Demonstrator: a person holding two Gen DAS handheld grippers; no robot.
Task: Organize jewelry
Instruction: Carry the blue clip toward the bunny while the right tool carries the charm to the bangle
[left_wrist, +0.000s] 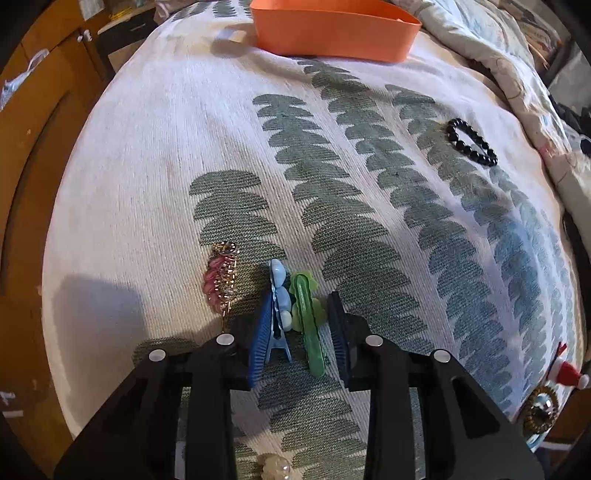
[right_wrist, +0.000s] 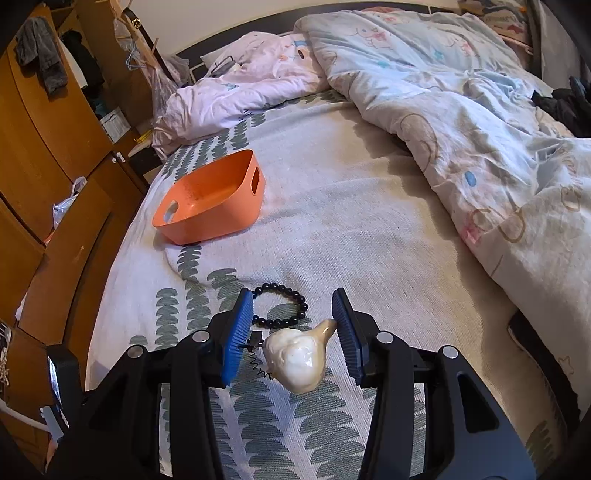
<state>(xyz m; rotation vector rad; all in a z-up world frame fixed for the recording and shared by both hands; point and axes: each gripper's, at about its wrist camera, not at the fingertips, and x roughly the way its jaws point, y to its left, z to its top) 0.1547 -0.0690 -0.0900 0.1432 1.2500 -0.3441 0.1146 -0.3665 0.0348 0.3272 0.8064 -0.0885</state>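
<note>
In the left wrist view my left gripper (left_wrist: 301, 332) is open low over the bed, its fingers on either side of a blue hair clip (left_wrist: 277, 314) and a green hair clip (left_wrist: 307, 325). A pink and gold chain piece (left_wrist: 221, 278) lies just left of them. A black bead bracelet (left_wrist: 471, 142) lies far right. In the right wrist view my right gripper (right_wrist: 295, 332) is open around a cream shell-shaped hair claw (right_wrist: 299, 356); the black bead bracelet (right_wrist: 284, 306) lies just beyond it. The orange bin (right_wrist: 210, 201) stands further back on the left.
The orange bin (left_wrist: 332, 27) shows at the top of the left wrist view. A rumpled duvet (right_wrist: 461, 110) covers the bed's right side. Wooden cabinets (right_wrist: 44, 147) line the left. A red-and-white ornament (left_wrist: 567, 371) and a gold round piece (left_wrist: 539, 410) lie at the right edge.
</note>
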